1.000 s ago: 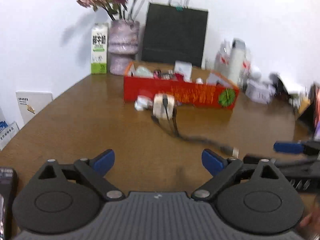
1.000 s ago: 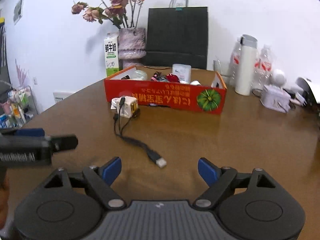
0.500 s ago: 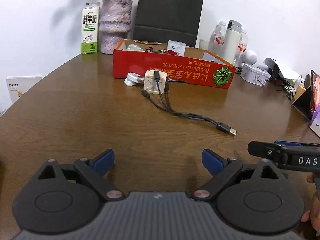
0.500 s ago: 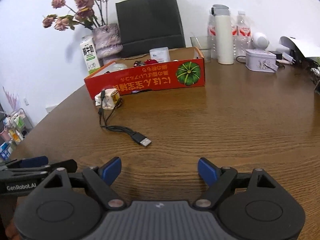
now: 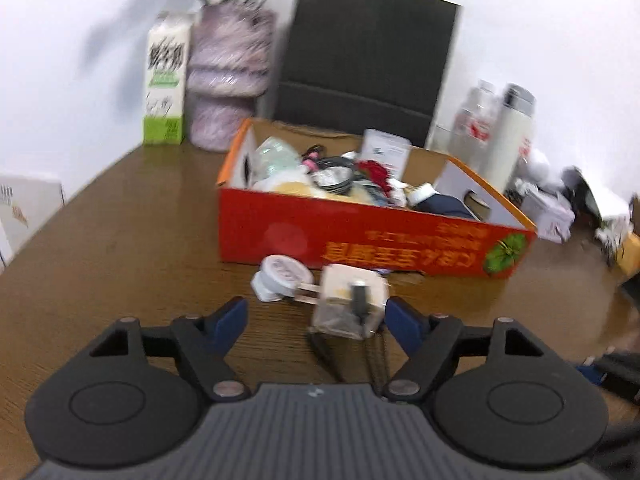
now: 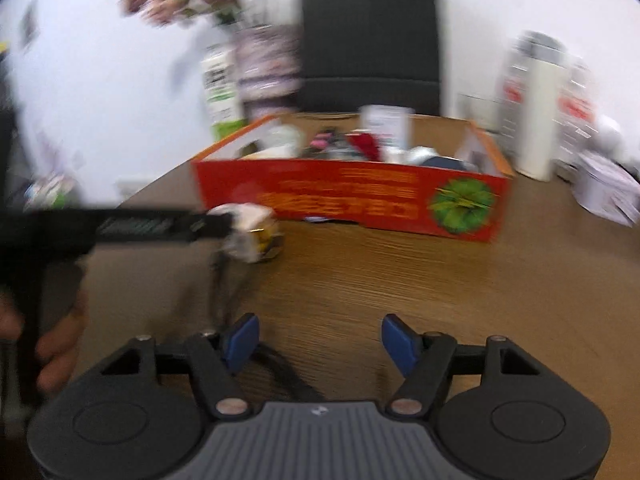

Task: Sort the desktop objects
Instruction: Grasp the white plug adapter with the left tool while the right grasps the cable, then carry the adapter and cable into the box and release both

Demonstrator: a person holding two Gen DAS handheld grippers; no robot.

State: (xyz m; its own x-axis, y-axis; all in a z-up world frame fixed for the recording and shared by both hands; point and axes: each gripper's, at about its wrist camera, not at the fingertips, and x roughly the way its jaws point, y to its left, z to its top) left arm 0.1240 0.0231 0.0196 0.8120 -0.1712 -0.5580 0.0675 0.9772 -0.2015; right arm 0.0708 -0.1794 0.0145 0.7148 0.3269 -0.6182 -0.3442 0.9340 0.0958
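Observation:
A cream charger block (image 5: 349, 305) with black cables (image 5: 374, 360) plugged in lies on the brown table, close to my open left gripper (image 5: 316, 318) and near its right finger (image 5: 402, 326). A small white round item (image 5: 280, 278) lies just left of it. Behind them stands the red cardboard box (image 5: 360, 240) filled with mixed objects. In the right wrist view the charger block (image 6: 252, 236) sits at the tip of the left gripper's finger (image 6: 160, 226). My right gripper (image 6: 318, 340) is open and empty over the cable (image 6: 280, 368).
A milk carton (image 5: 166, 88), a purple vase (image 5: 228, 80) and a black paper bag (image 5: 368, 56) stand at the back wall. Bottles and a white flask (image 5: 508, 136) and a small tin (image 5: 548, 208) stand at the right of the box.
Both grippers have moved forward toward the charger block and the red box. The left gripper now has the block between its open fingers. Both views are motion-blurred.

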